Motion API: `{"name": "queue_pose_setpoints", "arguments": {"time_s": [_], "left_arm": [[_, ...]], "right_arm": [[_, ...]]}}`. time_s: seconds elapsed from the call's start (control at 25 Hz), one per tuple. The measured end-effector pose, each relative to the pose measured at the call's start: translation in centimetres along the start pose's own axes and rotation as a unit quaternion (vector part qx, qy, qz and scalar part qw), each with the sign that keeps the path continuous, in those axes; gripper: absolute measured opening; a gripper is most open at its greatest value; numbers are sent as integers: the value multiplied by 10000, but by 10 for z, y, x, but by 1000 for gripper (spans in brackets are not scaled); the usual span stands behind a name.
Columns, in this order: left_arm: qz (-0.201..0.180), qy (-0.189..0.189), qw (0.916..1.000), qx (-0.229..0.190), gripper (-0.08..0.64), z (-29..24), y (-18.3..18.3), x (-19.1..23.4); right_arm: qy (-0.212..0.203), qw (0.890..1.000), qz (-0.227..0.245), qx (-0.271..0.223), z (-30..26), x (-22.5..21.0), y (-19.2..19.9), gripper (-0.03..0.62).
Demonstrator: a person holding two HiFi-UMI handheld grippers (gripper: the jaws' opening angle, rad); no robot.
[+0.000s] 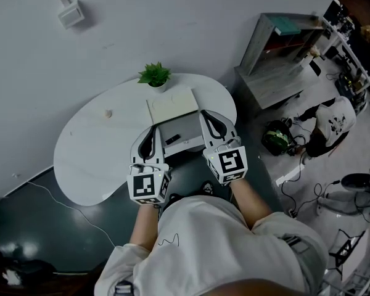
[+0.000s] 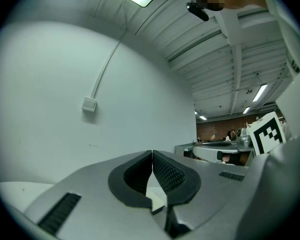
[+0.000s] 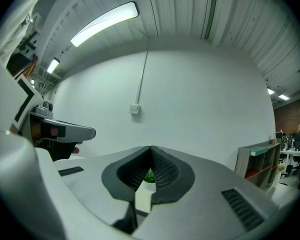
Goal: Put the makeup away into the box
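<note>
left tongs (image 1: 153, 129) and right tongs (image 1: 204, 113) closed empty, ribbed pads (image 2: 170, 173); rectangular box (image 1: 184, 128) beyond.

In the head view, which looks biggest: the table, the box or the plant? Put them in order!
Largest to smallest:
1. table
2. box, with its lid open
3. plant
The plant stands farthest from the camera, but the gaps in size are plain anyway.

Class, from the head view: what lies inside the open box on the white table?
One small dark item lies in the box; its kind is unclear. The left gripper and right gripper cover both its ends, hiding anything there.
</note>
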State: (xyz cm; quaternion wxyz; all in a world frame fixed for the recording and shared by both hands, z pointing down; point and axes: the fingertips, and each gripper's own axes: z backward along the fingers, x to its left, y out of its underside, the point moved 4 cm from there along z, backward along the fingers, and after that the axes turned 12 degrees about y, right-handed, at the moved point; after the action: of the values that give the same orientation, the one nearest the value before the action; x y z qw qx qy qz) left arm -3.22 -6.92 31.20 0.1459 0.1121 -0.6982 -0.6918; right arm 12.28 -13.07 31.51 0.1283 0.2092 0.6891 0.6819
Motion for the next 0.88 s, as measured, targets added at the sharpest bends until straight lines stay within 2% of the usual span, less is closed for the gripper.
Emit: {"name": "queue_pose_setpoints", "arguments": {"time_s": [0.88], "left_arm": [[38,68,10000,15,20,3,6,1]], "right_arm": [[-58,9999,105,75,0,9,1,-3]]}}
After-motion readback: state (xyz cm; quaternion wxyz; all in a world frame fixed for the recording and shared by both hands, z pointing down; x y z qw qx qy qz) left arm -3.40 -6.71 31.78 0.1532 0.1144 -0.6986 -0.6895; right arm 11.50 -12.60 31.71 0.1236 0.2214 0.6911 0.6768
